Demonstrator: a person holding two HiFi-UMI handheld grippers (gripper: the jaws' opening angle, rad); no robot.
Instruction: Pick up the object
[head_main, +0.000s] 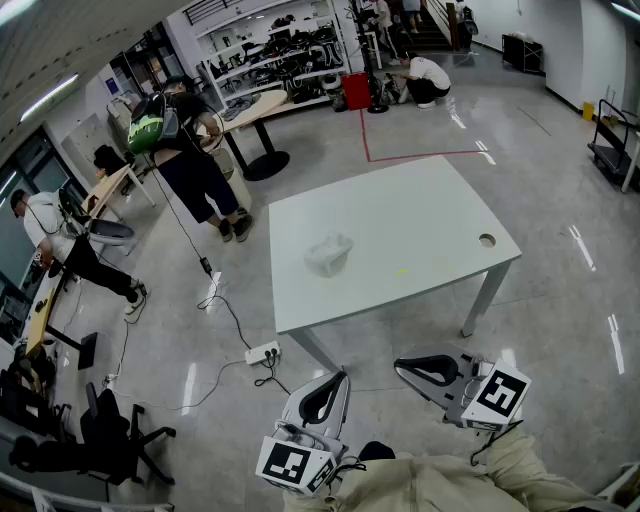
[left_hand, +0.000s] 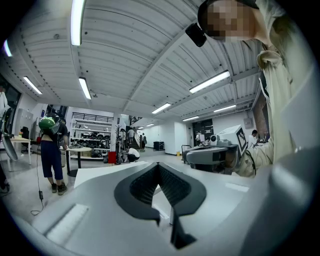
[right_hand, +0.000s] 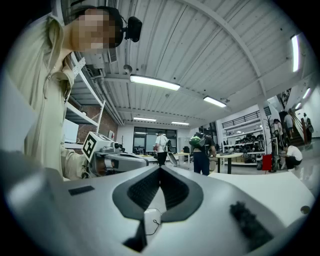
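Observation:
A small pale, crumpled-looking object (head_main: 328, 253) lies on the white table (head_main: 420, 230), left of its middle; I cannot tell what it is. Both grippers hang close to the person's body, short of the table's near edge and apart from the object. My left gripper (head_main: 339, 376) points up toward the table's near corner, its jaws closed together with nothing between them (left_hand: 159, 165). My right gripper (head_main: 401, 364) sits to its right, its jaws also meeting at the tip and holding nothing (right_hand: 160, 168). Neither gripper view shows the object.
The table has a cable hole (head_main: 487, 240) near its right edge. A power strip (head_main: 262, 352) and cables lie on the floor left of the table. People stand and sit at the left and back. An office chair (head_main: 110, 435) is at the lower left, a cart (head_main: 615, 140) at the right.

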